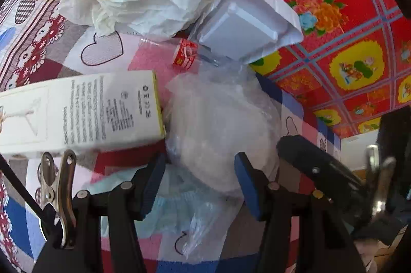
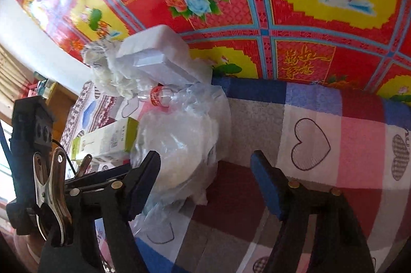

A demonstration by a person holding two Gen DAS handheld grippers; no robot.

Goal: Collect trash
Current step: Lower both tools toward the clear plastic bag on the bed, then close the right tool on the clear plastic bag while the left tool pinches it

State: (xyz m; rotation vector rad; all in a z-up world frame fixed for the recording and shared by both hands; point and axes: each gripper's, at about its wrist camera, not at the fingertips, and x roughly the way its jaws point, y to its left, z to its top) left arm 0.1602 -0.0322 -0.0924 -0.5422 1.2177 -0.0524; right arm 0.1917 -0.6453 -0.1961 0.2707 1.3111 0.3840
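A clear plastic bag with white contents lies on the heart-patterned cloth, with a white carton touching its left side and a foam tray just behind it. The left gripper tilts steeply down over the bag, fingers spread around its near end without pressing. The right gripper angles down just right of the bag, fingers spread over bare cloth.
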